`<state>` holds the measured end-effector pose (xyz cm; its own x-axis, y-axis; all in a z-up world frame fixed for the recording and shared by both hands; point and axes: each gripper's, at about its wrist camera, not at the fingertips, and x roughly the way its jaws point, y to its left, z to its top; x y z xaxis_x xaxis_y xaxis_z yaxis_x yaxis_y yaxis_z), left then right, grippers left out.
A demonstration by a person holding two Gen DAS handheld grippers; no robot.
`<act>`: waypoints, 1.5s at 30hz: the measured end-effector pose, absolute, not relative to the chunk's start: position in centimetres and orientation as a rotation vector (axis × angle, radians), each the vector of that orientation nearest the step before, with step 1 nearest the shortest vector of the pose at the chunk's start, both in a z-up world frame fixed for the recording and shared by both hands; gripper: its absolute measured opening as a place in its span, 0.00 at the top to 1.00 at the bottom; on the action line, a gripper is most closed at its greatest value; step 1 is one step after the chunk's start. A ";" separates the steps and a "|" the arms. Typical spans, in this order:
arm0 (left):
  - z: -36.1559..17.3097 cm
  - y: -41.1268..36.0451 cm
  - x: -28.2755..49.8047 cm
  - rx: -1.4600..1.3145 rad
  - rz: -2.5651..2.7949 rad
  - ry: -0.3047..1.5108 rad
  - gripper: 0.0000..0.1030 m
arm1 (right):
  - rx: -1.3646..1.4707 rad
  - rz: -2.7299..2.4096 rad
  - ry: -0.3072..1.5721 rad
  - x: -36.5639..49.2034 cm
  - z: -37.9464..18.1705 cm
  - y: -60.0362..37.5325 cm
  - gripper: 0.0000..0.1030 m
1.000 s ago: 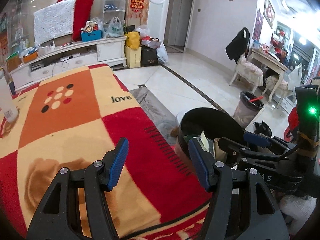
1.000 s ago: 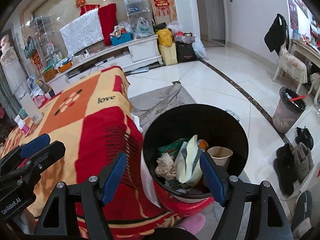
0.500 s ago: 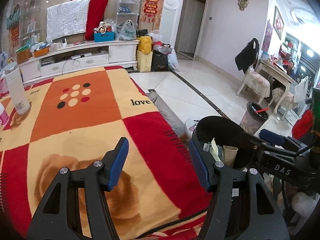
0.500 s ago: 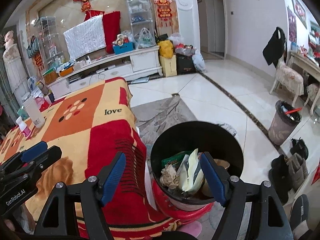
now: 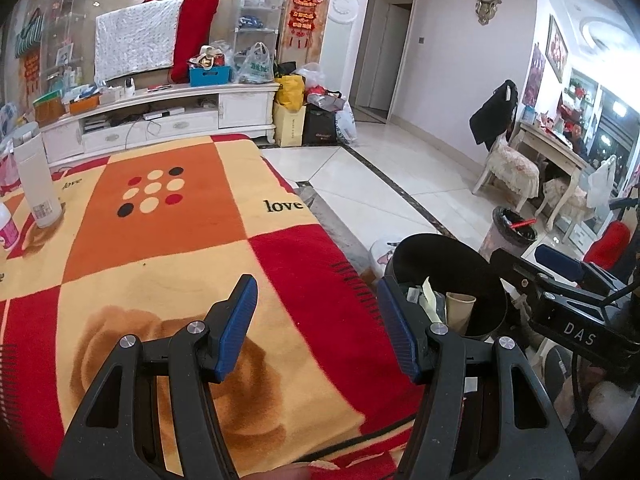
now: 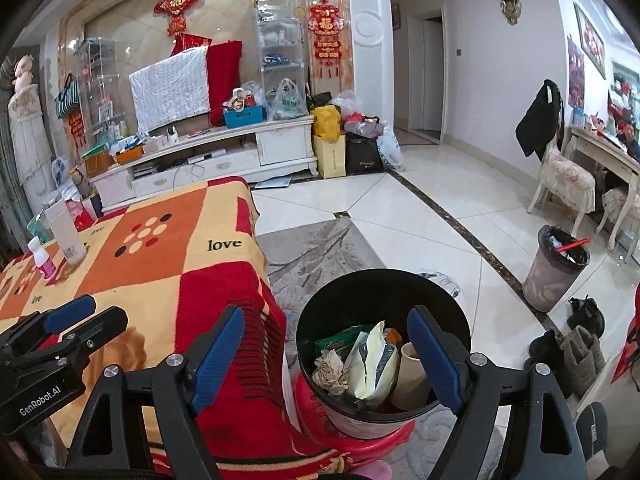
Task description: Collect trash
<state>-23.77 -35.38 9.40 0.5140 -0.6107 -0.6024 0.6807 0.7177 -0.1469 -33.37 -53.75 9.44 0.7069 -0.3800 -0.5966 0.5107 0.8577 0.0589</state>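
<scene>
Trash — a crumpled paper wad (image 6: 330, 372), a yellow-white wrapper (image 6: 372, 364) and a paper cup (image 6: 410, 372) — is seen inside the black bin (image 6: 344, 292), just ahead of and below the right claw (image 6: 326, 354). Its blue pads are spread wide, nothing gripped. The left claw (image 5: 316, 326) is likewise held apart and empty over the blanket-covered table (image 5: 160, 248), with the bin to its right.

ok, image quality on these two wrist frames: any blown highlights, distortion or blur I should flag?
Left wrist: window area at the right edge is blown out; strong fisheye bending of walls, dark corner vignette; left gripper sharp. Right wrist: even indoor light, soft glare on the floor tiles, same barrel distortion; black bin contents in focus, no motion blur.
</scene>
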 end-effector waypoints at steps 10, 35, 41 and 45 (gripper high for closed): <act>9.5 -35.2 -23.7 0.103 -0.779 0.669 0.41 | 0.236 -0.480 0.604 -33.6 9.4 -53.7 0.21; 9.7 -35.3 -23.7 0.100 -0.781 0.668 0.41 | 0.233 -0.502 0.573 -33.9 10.3 -53.7 0.21; 9.7 -35.4 -23.7 0.097 -0.787 0.672 0.41 | 0.235 -0.504 0.572 -33.8 10.4 -53.8 0.21; 9.6 -35.5 -23.7 0.096 -0.790 0.679 0.41 | 0.238 -0.502 0.572 -33.7 10.5 -54.0 0.21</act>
